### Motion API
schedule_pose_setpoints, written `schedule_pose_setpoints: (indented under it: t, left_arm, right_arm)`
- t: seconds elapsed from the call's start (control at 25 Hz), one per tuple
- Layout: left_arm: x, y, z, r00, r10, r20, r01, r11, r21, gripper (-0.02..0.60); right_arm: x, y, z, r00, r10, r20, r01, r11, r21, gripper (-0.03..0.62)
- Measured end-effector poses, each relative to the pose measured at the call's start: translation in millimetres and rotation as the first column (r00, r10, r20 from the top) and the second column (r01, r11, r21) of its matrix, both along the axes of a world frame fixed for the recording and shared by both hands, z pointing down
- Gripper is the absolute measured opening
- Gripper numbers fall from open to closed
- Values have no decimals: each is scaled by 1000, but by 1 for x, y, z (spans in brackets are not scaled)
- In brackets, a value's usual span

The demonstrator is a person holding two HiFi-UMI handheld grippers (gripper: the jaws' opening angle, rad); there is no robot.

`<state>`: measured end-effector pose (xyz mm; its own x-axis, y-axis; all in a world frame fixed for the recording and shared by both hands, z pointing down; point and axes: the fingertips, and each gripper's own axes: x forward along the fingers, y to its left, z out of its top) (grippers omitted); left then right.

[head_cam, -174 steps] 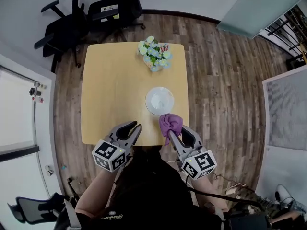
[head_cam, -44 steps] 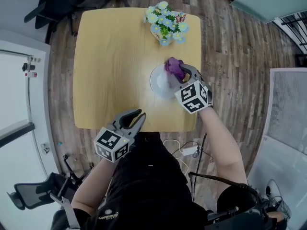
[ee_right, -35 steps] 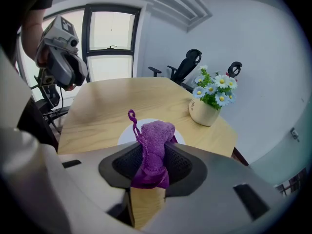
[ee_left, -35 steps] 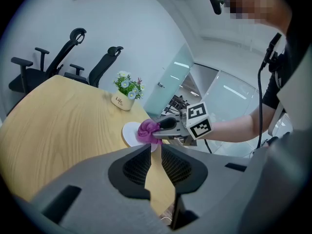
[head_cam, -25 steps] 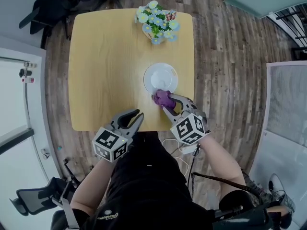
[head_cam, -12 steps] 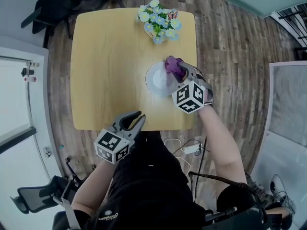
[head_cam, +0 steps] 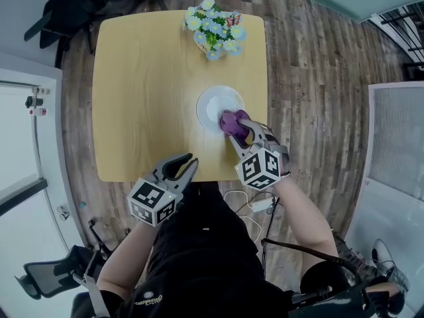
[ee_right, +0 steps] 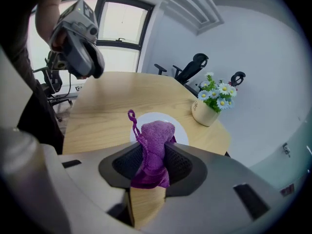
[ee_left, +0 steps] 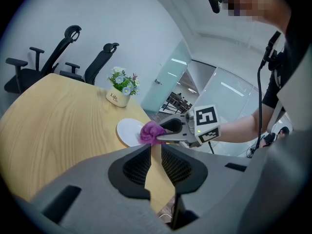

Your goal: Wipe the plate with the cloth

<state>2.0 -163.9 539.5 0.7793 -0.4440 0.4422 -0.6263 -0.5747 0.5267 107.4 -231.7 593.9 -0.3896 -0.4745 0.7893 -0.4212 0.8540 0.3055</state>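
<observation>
purple cloth (head_cam: 232, 120), white plate (head_cam: 213, 101), tan table (head_cam: 146, 91)

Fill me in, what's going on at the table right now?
A person works with a gripper in each hand. The right gripper is shut on a purple cloth and has it at the near rim of the white plate on the wooden table, apparently mid-wipe. The left gripper is open and empty, by the table's near edge. A pot of flowers stands at the far edge.
</observation>
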Motion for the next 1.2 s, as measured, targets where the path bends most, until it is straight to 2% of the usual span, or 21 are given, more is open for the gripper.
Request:
schedule_pose_setpoints:
  t: [0.12,0.24,0.36,0.52,0.72,1.0,1.2]
  left_arm:
    - [4,0,1,1000,10,-11,-10,1000,-5,67]
    - [7,-1,0,1000,17,-15,-17,1000,-4,67]
    - [9,-2,-1,1000,19,-19,-19,1000,-1,67]
    - [8,-2,2,1000,17,-15,-17,1000,-6,67]
    - [4,-1,1,1000,4,-10,-4,1000,-4,67]
    - [-4,-7,4,1000,-10,-4,10,1000,-6,67]
    - [4,-9,2,1000,7,-12,-7,1000,-5,67]
  right_arm:
    - [-3,28,0,1000,-17,22,18,999,-38,132]
    - [-4,33,-6,999,-16,40,17,999,-38,131]
    - [7,4,-15,999,35,38,-35,999,16,132]
    - [28,-58,-17,994,107,-13,-106,990,97,132]
    - [34,-99,-10,990,130,-53,-122,983,137,132]
    - [29,-83,0,993,94,-76,-84,989,125,132]
    - [25,-57,0,994,46,-95,-35,992,118,132]
